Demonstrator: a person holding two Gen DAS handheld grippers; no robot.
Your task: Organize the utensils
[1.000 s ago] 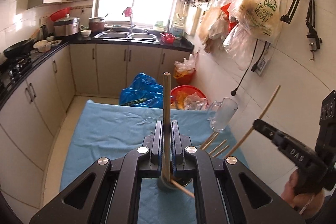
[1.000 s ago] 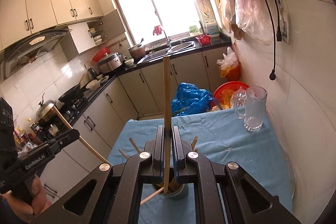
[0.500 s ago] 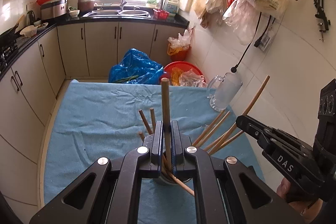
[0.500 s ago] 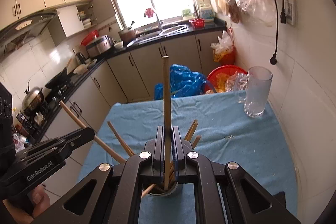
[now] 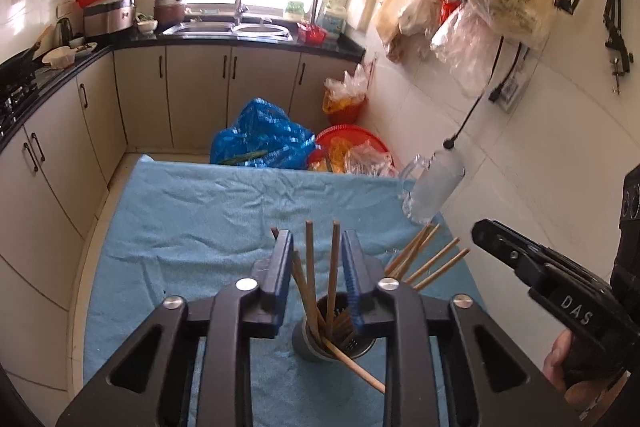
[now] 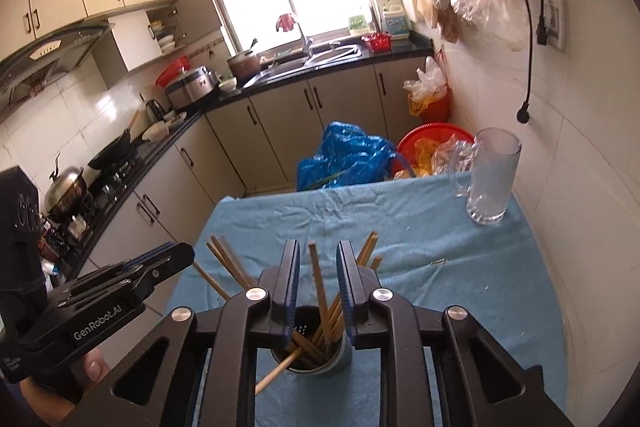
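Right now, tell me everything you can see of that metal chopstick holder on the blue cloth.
The chopstick holder is a small round cup that looks like grey metal, with small holes in its inner wall. It stands upright on the blue cloth, directly below both open grippers. Wooden chopsticks fan out of it, leaning on its rim.

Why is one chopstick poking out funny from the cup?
One chopstick lies almost flat across the rim of the metal holder, sticking out toward the camera, while the other chopsticks stand up or fan outward. It looks only half in. Nothing is spilled, and the glass mug stands upright on the blue cloth.
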